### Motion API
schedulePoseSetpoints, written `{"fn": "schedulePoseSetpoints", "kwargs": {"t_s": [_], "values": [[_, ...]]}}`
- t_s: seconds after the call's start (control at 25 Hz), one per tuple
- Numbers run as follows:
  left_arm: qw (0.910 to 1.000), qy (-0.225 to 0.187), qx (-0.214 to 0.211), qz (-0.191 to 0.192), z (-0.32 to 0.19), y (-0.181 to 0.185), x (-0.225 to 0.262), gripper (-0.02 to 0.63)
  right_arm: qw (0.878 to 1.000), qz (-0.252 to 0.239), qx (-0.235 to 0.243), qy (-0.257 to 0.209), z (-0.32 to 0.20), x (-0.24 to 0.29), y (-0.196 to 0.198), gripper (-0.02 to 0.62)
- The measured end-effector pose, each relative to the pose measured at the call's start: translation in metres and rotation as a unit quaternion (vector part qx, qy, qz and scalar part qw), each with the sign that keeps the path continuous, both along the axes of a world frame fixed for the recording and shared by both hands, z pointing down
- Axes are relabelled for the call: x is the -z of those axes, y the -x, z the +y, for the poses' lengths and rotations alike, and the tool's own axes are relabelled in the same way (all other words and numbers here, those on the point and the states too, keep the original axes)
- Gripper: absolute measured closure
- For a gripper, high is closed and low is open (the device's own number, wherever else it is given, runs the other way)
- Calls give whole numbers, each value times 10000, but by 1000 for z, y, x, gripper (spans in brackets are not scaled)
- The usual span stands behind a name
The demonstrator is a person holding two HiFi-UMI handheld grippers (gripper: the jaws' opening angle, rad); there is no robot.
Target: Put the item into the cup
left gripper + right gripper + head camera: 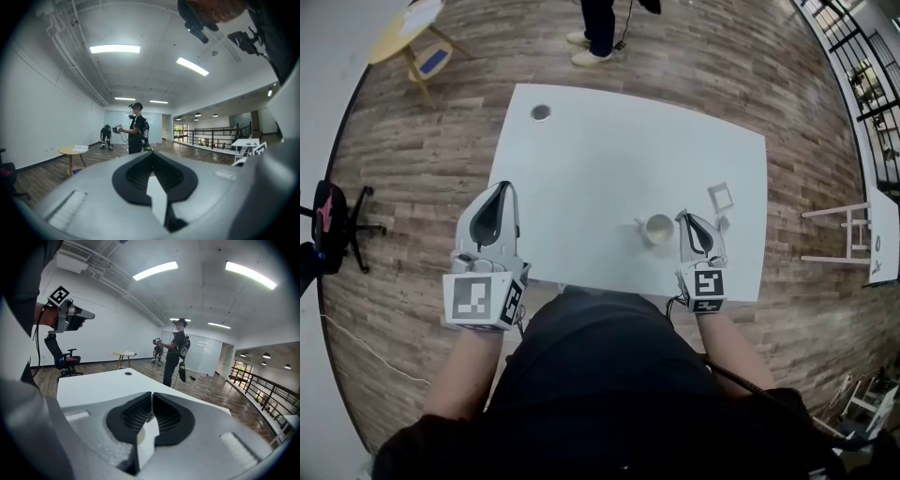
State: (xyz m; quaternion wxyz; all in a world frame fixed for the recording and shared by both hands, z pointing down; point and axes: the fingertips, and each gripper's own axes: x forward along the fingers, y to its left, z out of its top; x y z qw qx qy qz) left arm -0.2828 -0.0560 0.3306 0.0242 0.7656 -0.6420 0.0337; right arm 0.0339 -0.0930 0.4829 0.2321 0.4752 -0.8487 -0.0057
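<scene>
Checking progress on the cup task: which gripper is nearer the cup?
The right gripper, just beside the cup; the left gripper sits far off at the left edge of the table.

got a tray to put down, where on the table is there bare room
Bare: the wide white table stretch from the grommet hole down to the cup, and the far right corner beyond the square frame. Crowded: the near right edge, where cup, square frame and right claw bunch together.
</scene>
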Motion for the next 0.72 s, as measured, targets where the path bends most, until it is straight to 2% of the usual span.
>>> {"fn": "schedulePoseSetpoints", "kwargs": {"t_s": [0.72], "values": [[9996, 116, -253, 77, -10, -26, -9, 600, 9995, -152, 74, 265, 17, -18, 9, 580]]}}
